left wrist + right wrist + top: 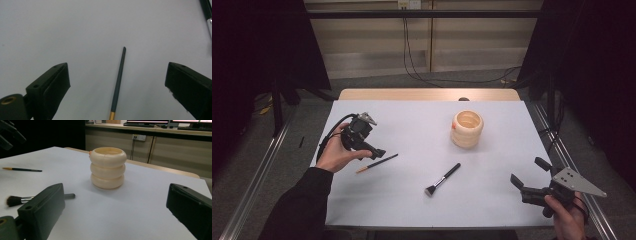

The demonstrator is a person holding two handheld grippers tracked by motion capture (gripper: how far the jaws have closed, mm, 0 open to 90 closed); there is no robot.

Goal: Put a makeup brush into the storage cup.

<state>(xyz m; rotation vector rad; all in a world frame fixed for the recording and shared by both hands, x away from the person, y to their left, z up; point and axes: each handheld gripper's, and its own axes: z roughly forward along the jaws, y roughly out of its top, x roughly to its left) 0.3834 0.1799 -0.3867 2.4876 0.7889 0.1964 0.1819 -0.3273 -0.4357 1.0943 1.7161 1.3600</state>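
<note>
A cream ribbed holder [467, 128] [108, 167] stands upright at the table's back right. A makeup brush with a black handle [442, 179] [17, 200] lies near the middle of the table. A thin dark pencil brush with a gold end [377, 163] [118, 82] [22, 169] lies to its left. My left gripper [374, 150] [117, 87] hovers open over the thin brush, which lies between its jaws. My right gripper [529, 175] [112, 215] is open at the front right, pointing at the holder, with nothing between its jaws.
The white table top [412, 195] has a wooden strip [427, 94] along its far edge. Cables hang down the back wall [412, 55]. Metal rails [257, 170] run along both sides on the floor.
</note>
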